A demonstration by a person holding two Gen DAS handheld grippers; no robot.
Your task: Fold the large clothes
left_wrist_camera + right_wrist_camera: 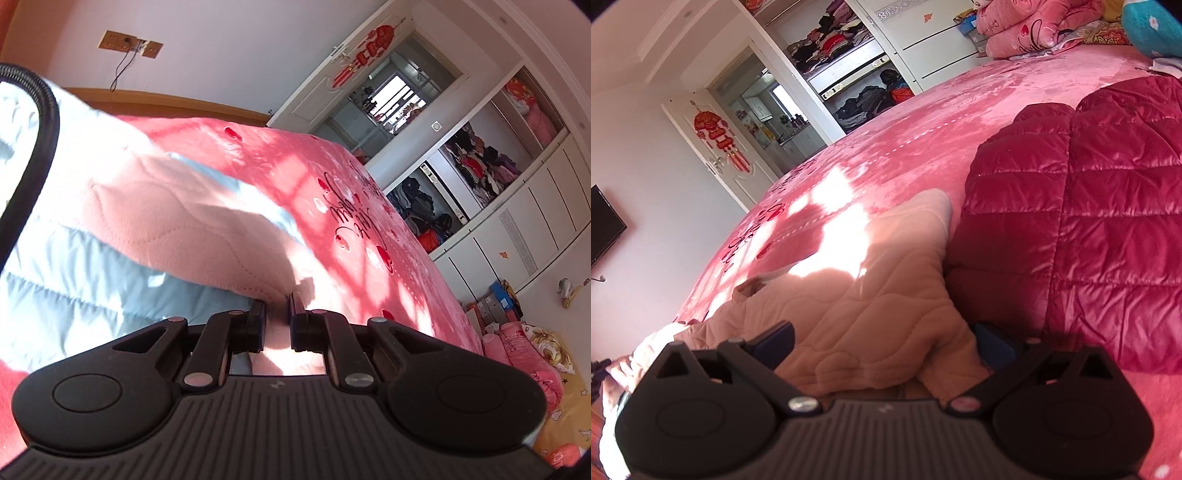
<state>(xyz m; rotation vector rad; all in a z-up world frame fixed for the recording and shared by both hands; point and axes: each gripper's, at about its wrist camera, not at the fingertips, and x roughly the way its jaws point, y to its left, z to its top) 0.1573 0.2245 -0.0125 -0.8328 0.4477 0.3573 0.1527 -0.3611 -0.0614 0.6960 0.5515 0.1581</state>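
Observation:
A quilted pale-pink garment [871, 295] lies on the pink bed cover [905, 122]. In the left wrist view its pink fleece side [177, 229] is folded over a light-blue padded outer side [74, 280]. My left gripper [276, 314] is shut on a pinch of the pink fabric at its edge. My right gripper [882, 343] is open, its blue-padded fingers [774, 341] straddling the garment's near part, resting over the cloth without pinching it.
A dark red quilted jacket [1089, 221] lies right beside the pink garment. Folded pink quilts [1027, 29] sit at the far side. An open wardrobe [472, 166] and a doorway [391, 99] stand beyond the bed. A wooden headboard [166, 101] runs along the wall.

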